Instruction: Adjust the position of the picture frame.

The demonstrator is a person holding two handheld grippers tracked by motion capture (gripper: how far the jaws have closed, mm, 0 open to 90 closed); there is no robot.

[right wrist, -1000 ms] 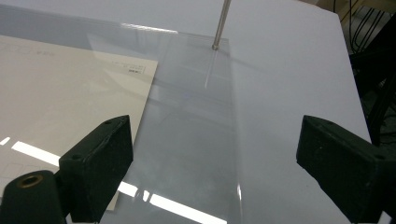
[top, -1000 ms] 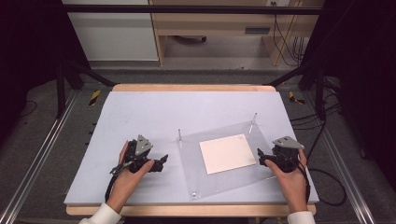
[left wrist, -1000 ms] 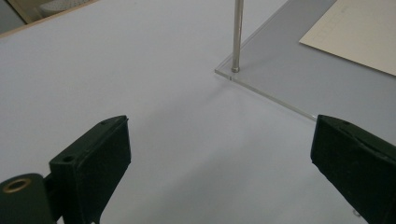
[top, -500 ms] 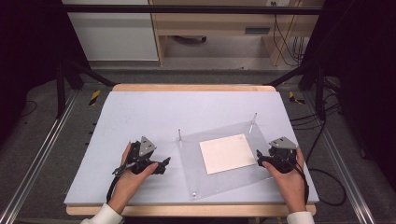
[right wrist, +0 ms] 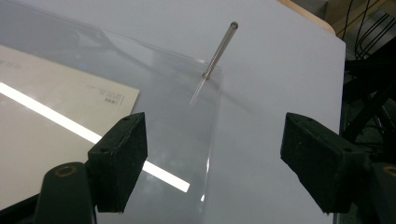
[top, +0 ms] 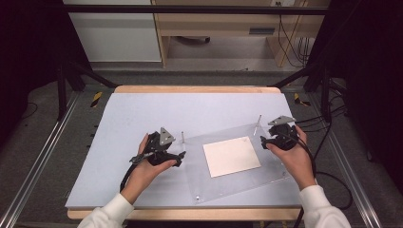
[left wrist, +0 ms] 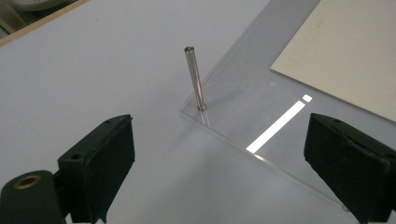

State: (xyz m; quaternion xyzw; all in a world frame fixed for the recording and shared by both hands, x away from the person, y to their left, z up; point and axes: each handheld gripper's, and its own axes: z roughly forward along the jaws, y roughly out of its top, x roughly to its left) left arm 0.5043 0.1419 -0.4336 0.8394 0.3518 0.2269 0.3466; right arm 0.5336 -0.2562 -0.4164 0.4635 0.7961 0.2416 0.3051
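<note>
A clear acrylic plate [top: 199, 175] lies on the pale blue table top with a cream sheet of paper [top: 231, 156] at its middle. Thin metal pins stand at its far corners: one on the left [top: 182, 137], one on the right [top: 259, 121]. My left gripper [top: 178, 158] is open at the plate's left corner; its jaws have just been closing a little, and the pin [left wrist: 194, 77] stands ahead of them, not between the pads. My right gripper [top: 264, 141] is open too and has just been closing, with its pin [right wrist: 218, 49] ahead of it and nothing gripped.
A small fastener [top: 197, 195] sits in the plate's near corner. The table has a wooden rim [top: 195, 89]. Black frame posts [top: 66, 76] and metal rails [top: 33, 171] flank it, and cables [top: 332, 180] trail at the right. Bare table top lies behind and left of the plate.
Both hands have moved away from the table's near edge towards the plate's far corners, the left one also rightward, the right one slightly leftward. The plate and paper have not moved.
</note>
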